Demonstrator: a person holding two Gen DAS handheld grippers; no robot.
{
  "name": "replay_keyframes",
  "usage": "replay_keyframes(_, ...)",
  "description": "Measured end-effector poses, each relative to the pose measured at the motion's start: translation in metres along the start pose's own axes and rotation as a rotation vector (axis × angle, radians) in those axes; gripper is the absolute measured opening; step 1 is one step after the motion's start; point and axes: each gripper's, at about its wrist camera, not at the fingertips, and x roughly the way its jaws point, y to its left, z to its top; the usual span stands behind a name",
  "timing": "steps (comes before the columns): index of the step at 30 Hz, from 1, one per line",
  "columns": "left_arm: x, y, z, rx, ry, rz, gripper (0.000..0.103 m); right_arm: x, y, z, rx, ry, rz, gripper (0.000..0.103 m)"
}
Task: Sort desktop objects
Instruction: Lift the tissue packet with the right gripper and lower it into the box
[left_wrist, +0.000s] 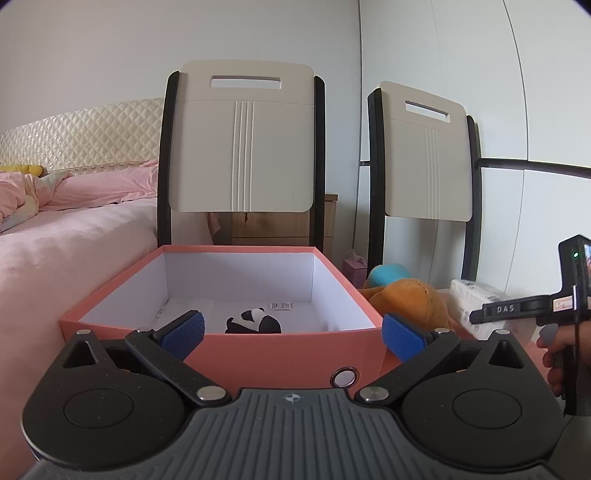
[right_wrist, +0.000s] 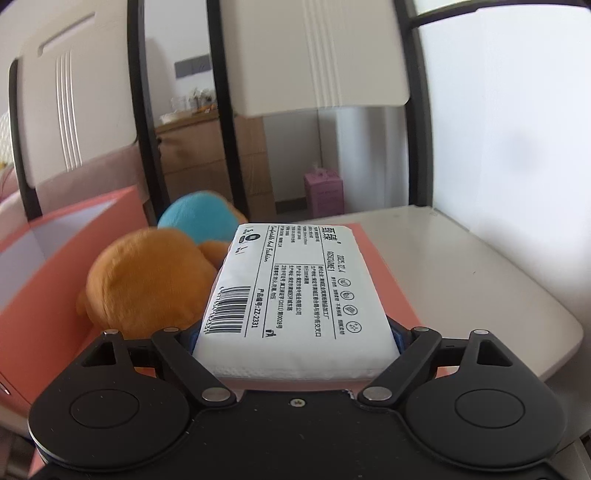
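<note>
The tissue pack (right_wrist: 295, 295) is hiding the right gripper's (right_wrist: 295, 341) pads. The box's near wall (left_wrist: 280, 354) is covering the toy panda's (left_wrist: 255, 322) lower part.

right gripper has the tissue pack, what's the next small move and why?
Probably carry the tissue pack left, over the plush, toward the open box. The right gripper is shut on the pack; the box holds only a panda with floor space free, and the left gripper is open, empty.
</note>
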Motion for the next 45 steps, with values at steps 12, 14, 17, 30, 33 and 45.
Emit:
replay_keyframes(12,-0.002,0.004,0.003,-0.015,-0.016,0.01,0.103,-0.05,0.032,0.043,0.011,-0.232,0.081,0.085)
replay_keyframes(14,-0.002,0.004,0.004,-0.011,-0.021,0.014,0.103,-0.052,0.046,0.049,0.017,-0.244,0.122,0.085)
replay_keyframes(17,-0.004,0.006,0.007,-0.003,-0.035,0.028,0.103,-0.05,0.071,0.056,0.019,-0.238,0.198,0.085)
replay_keyframes(30,-0.026,0.038,0.028,-0.039,-0.156,0.133,0.103,-0.026,0.203,0.031,-0.166,-0.163,0.444,0.085)
replay_keyframes(33,-0.024,0.045,0.029,-0.057,-0.153,0.145,0.103,-0.017,0.222,0.022,-0.205,-0.131,0.473,0.085)
replay_keyframes(45,-0.023,0.047,0.028,-0.06,-0.14,0.139,0.103,0.008,0.246,0.007,-0.249,-0.051,0.46,0.086)
